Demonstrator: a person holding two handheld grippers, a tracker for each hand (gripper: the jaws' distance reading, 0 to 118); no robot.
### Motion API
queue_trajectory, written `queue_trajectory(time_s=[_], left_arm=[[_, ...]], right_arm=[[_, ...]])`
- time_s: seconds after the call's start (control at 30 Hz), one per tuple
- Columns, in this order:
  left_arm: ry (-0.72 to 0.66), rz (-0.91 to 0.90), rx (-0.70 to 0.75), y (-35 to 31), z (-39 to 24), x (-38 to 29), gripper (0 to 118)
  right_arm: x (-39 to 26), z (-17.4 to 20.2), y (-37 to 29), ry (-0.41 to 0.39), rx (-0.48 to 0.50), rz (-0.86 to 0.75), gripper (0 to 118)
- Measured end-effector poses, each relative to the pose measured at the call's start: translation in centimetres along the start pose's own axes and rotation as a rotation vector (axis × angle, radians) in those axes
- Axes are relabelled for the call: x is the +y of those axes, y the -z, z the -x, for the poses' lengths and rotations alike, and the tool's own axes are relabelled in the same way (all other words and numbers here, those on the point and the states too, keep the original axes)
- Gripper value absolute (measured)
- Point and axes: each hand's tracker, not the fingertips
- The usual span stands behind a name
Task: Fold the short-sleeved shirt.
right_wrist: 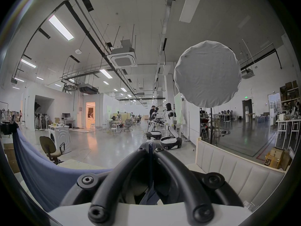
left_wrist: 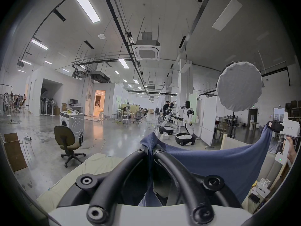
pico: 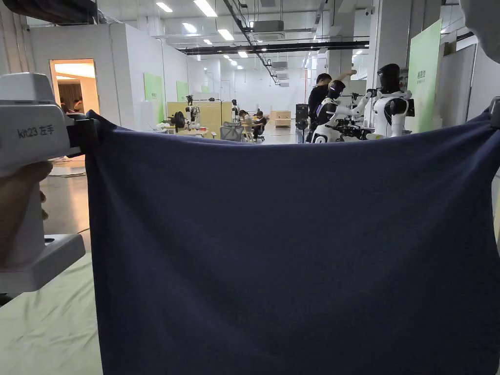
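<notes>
Hidden and cut-off parts

We see the shirt (pico: pixel 293 254) run off the head view's bottom edge, its sleeves and collar out of sight; the right gripper (pico: pixel 495 113) is cropped at that frame's right edge.

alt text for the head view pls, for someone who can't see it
A dark blue shirt hangs stretched out in the air in front of the camera, its top edge sagging between the left gripper and the right gripper. Under it lies a pale cloth-covered surface; behind it, a bright hall with white humanoid robots.
</notes>
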Motion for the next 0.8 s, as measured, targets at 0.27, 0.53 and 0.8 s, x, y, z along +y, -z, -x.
queue_trajectory(time_s=[0.27, 0.53, 0.8], left_arm=[[0.030, 0.030, 0.001, 3.3, -1.0, -1.0, 5], [0.048, 0.052, 0.033, 9.1, -2.2, -2.9, 4], [0.050, 0.093, 0.064, 16.8, -3.1, -5.6, 4]], right_arm=[[-1.2, 0.0, 2.4, 0.005, -0.016, 0.008, 3], [-2.8, 1.0, 7.3, 0.007, -0.068, -0.001, 3], [-5.5, 2.5, 14.0, -0.017, -0.098, 0.020, 3]])
